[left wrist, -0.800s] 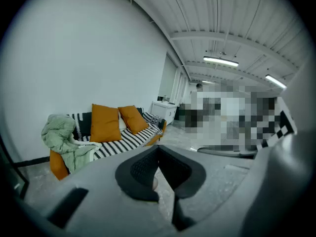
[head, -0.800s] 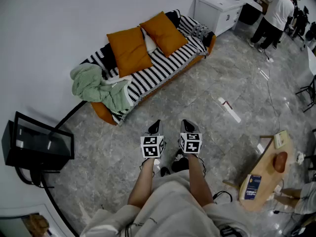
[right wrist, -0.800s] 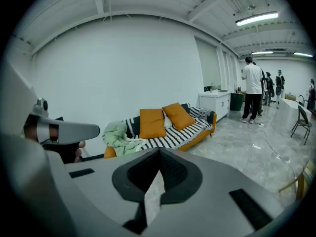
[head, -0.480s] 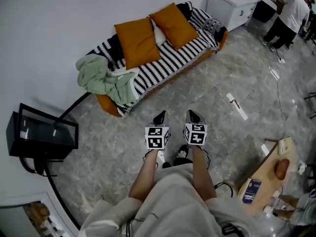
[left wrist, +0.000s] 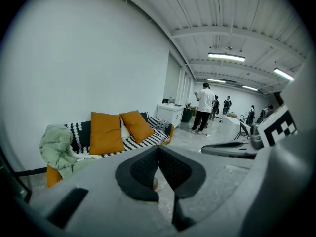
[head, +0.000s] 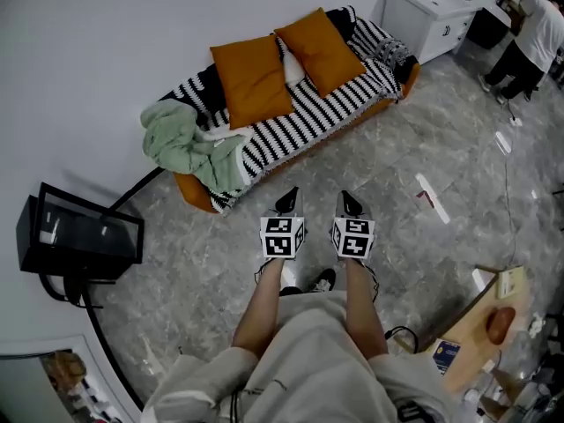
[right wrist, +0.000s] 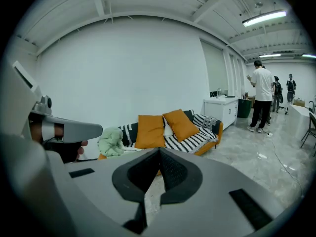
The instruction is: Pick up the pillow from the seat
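Two orange pillows lean on the back of a sofa (head: 352, 117) draped in a black-and-white striped cover: the left pillow (head: 250, 79) and the right pillow (head: 321, 50), with a small white cushion (head: 292, 67) between them. Both pillows appear again in the gripper views (left wrist: 105, 133) (right wrist: 150, 131). My left gripper (head: 287, 201) and right gripper (head: 350, 204) are held side by side over the floor, well short of the sofa. Each has its jaws shut with nothing between them.
A green blanket (head: 183, 144) is heaped on the sofa's left end. A black glass-topped stand (head: 79, 236) sits at the left by the wall. A white cabinet (head: 434, 14) and a standing person (head: 534, 38) are at the far right. A wooden table (head: 485, 324) is at the lower right.
The view has shifted forward: the sofa sits closer to the grippers than before. Both grippers stay shut and side by side.
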`<action>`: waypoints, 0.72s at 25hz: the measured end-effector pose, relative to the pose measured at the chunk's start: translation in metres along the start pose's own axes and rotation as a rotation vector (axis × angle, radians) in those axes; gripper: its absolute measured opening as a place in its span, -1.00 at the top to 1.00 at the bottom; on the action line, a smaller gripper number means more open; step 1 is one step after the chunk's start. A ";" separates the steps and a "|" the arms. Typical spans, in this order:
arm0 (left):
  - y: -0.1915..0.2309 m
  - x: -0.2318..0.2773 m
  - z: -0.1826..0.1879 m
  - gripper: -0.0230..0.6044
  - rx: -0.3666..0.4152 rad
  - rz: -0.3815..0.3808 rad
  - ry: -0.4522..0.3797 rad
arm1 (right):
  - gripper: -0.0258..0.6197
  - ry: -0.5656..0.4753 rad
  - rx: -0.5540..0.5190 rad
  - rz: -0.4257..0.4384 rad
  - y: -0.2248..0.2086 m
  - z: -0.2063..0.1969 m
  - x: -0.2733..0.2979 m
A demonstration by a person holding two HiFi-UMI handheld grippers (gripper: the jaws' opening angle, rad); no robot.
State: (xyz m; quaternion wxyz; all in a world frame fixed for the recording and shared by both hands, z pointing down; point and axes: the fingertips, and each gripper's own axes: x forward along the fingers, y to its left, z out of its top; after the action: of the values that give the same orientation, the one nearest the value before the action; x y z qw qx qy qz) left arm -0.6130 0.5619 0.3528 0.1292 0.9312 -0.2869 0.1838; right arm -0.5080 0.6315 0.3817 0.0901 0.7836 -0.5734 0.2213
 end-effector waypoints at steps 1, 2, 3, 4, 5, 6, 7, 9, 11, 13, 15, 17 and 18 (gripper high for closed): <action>-0.001 0.004 0.002 0.90 -0.001 0.001 -0.003 | 0.90 -0.002 -0.002 0.004 -0.003 0.002 0.003; -0.002 0.008 0.003 0.90 -0.001 0.000 -0.004 | 0.90 -0.006 0.002 0.007 -0.007 0.005 0.005; -0.003 0.011 0.003 0.90 0.000 -0.003 -0.002 | 0.90 -0.009 0.008 0.011 -0.011 0.008 0.007; -0.005 0.013 0.002 0.90 0.000 -0.006 0.002 | 0.90 -0.011 0.016 0.014 -0.014 0.009 0.008; -0.007 0.015 0.000 0.90 0.000 -0.008 0.007 | 0.90 -0.013 0.023 0.015 -0.018 0.011 0.008; -0.007 0.017 0.000 0.90 -0.001 -0.010 0.011 | 0.90 -0.017 0.029 0.013 -0.022 0.014 0.008; -0.008 0.021 0.001 0.90 -0.004 -0.012 0.013 | 0.90 -0.022 0.035 0.011 -0.026 0.017 0.009; -0.008 0.031 0.006 0.90 -0.011 -0.014 0.008 | 0.90 -0.029 0.042 0.007 -0.035 0.022 0.015; -0.009 0.042 0.011 0.90 -0.016 -0.021 0.004 | 0.90 -0.021 0.041 0.000 -0.043 0.024 0.022; -0.009 0.053 0.014 0.90 -0.029 -0.034 0.005 | 0.90 -0.010 0.038 -0.005 -0.050 0.023 0.031; -0.008 0.067 0.016 0.90 -0.037 -0.049 0.009 | 0.90 -0.003 0.034 -0.010 -0.054 0.027 0.043; -0.002 0.084 0.021 0.90 -0.039 -0.061 0.014 | 0.90 0.000 0.027 -0.016 -0.058 0.035 0.058; 0.002 0.093 0.025 0.90 -0.041 -0.066 0.016 | 0.90 0.002 0.023 -0.019 -0.060 0.040 0.066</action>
State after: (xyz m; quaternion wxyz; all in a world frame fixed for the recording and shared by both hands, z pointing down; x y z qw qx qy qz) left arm -0.5363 0.5067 0.3692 0.1566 0.9359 -0.2587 0.1810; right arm -0.4256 0.5786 0.3833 0.0836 0.7900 -0.5632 0.2277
